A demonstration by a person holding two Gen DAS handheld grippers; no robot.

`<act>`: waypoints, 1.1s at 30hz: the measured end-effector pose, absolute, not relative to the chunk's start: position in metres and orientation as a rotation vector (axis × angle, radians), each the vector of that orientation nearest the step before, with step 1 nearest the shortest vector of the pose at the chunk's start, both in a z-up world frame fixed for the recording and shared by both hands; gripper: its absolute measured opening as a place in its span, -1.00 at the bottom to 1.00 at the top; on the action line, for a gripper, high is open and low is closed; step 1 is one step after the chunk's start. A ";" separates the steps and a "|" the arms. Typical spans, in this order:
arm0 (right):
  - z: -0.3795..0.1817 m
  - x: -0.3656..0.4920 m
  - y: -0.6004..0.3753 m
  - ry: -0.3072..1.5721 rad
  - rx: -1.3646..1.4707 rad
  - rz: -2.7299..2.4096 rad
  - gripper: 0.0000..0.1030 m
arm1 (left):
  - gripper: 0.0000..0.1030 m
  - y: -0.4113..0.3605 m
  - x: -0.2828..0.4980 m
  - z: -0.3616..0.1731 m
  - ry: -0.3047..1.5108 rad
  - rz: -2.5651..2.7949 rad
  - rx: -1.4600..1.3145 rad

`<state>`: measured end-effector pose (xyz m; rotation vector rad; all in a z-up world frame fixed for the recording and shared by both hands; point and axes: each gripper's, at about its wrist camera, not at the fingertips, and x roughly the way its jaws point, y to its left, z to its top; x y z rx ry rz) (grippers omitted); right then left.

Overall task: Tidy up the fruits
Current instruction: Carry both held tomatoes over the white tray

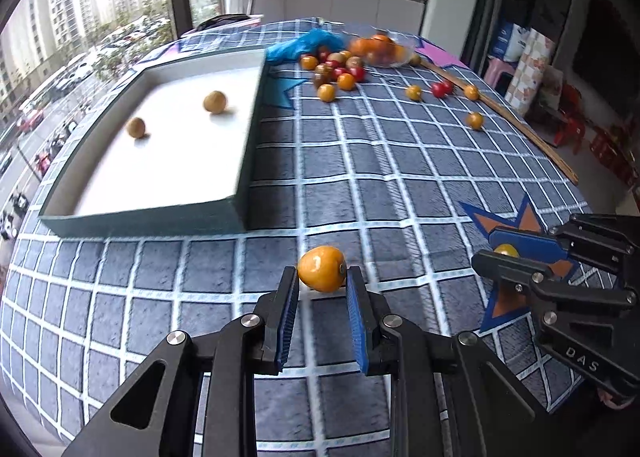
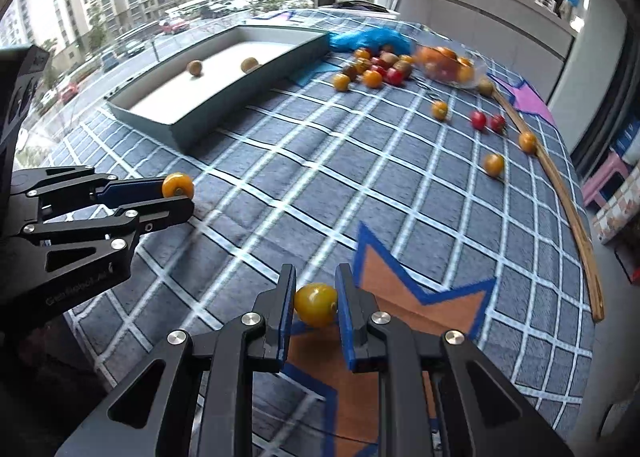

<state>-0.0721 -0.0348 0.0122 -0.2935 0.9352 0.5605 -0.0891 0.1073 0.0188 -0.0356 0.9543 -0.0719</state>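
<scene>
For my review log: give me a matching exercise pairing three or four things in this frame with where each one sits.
Things:
1. orange fruit
2. yellow-green fruit
3. two brown fruits
4. wooden stick

Places:
A. inside the white tray
B. between the left gripper pads
C. along the cloth's far right edge
D. between the right gripper pads

Pairs: 1-B, 2-D, 3-A, 4-C

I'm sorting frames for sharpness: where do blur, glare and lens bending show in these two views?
Left wrist view: the held orange fruit is sharp, the far fruit pile smeared, the white tray floor glares, and the window buildings curve. Right wrist view: the yellow fruit in the tongs is crisp, the clear bowl blurred, and the wooden stick bows.
</scene>
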 end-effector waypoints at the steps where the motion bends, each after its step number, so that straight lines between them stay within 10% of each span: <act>1: 0.014 -0.073 -0.030 0.931 -0.296 0.576 -0.57 | -0.50 0.111 -0.090 0.019 0.956 -0.061 -0.045; 33: 0.048 -0.005 0.096 0.878 -0.263 0.770 -0.58 | -0.50 0.208 -0.042 0.044 0.903 0.179 -0.109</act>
